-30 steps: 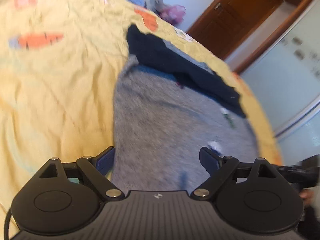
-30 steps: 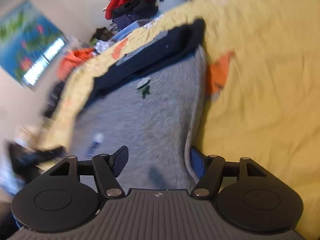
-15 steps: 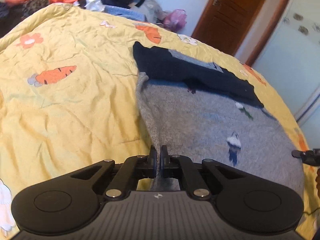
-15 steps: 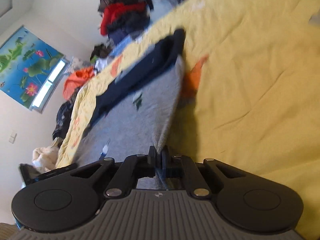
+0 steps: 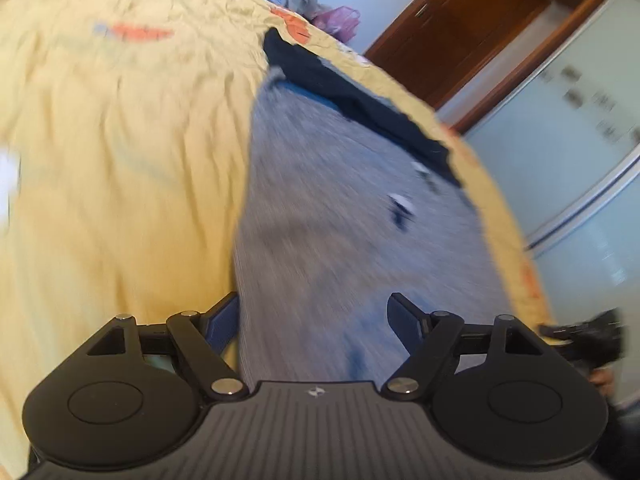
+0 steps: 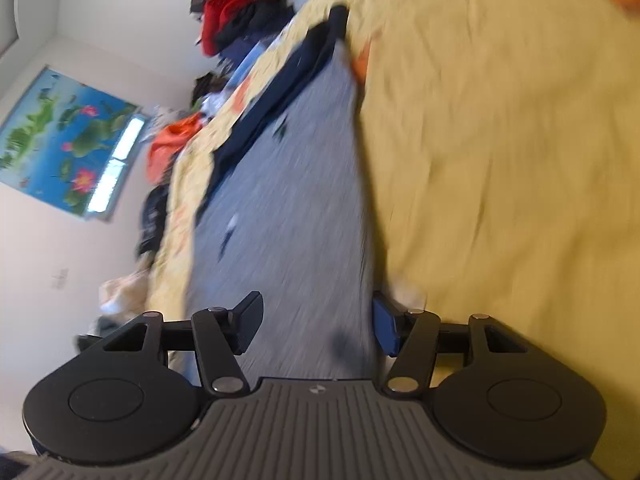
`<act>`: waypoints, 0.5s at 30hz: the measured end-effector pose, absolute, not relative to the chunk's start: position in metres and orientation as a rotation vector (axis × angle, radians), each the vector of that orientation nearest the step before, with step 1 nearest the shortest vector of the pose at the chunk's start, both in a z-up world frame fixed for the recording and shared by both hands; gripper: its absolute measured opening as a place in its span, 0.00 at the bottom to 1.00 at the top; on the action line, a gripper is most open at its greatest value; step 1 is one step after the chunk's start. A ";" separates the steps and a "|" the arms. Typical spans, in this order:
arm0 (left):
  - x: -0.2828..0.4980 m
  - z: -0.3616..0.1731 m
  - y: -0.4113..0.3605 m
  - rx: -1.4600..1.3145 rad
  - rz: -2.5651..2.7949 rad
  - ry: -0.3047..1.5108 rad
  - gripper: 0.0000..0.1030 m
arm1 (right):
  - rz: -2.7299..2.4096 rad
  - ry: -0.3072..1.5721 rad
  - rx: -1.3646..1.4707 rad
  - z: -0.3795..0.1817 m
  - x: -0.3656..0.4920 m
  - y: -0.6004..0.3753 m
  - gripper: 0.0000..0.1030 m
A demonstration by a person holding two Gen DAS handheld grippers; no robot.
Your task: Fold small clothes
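A grey knitted garment (image 5: 340, 216) with a dark navy band (image 5: 360, 100) at its far end lies flat on a yellow bedspread (image 5: 120, 160). My left gripper (image 5: 314, 316) hovers over the near left edge of the garment, its jaws opening, pads clear of the cloth. In the right wrist view the same grey garment (image 6: 288, 200) runs away from me, and my right gripper (image 6: 316, 320) is over its near right edge, jaws opening and gripping nothing. The right gripper (image 5: 580, 332) also shows at the left view's right edge. Both views are blurred.
A wooden door (image 5: 472, 28) and a frosted wardrobe panel (image 5: 580, 140) stand beyond the bed. A heap of red and dark clothes (image 6: 240, 12) lies at the bed's far end, an orange cloth (image 6: 172, 148) beside it, and a lotus picture (image 6: 64, 140) hangs on the wall.
Half a second ago both grippers were shut on the garment's near edges. Now both have let go and stand open, and both have slid sideways over the bed.
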State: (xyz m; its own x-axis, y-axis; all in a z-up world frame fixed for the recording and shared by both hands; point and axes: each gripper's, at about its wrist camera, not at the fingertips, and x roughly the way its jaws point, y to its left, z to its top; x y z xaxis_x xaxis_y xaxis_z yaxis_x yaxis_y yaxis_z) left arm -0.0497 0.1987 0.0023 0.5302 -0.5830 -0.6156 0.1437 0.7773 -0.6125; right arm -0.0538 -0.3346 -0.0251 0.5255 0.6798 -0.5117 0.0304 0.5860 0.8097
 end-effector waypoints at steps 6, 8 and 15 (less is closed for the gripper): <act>-0.084 -0.008 0.202 -0.654 -0.545 0.970 0.64 | 0.547 0.997 0.932 -0.030 -0.060 -0.322 0.57; -0.086 -0.010 0.205 -0.671 -0.549 0.983 0.53 | 0.555 1.001 0.943 -0.030 -0.068 -0.319 0.53; -0.070 -0.018 0.208 -0.651 -0.491 1.064 0.07 | 0.470 0.993 0.994 -0.052 -0.093 -0.314 0.05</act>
State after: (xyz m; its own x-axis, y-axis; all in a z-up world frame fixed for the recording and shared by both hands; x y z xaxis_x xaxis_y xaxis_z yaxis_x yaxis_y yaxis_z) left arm -0.0704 0.2078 -0.0177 0.4102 -0.6541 -0.6355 0.0588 0.7143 -0.6973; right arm -0.0931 -0.3138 -0.0519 0.4991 0.7255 -0.4739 0.0943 0.4982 0.8619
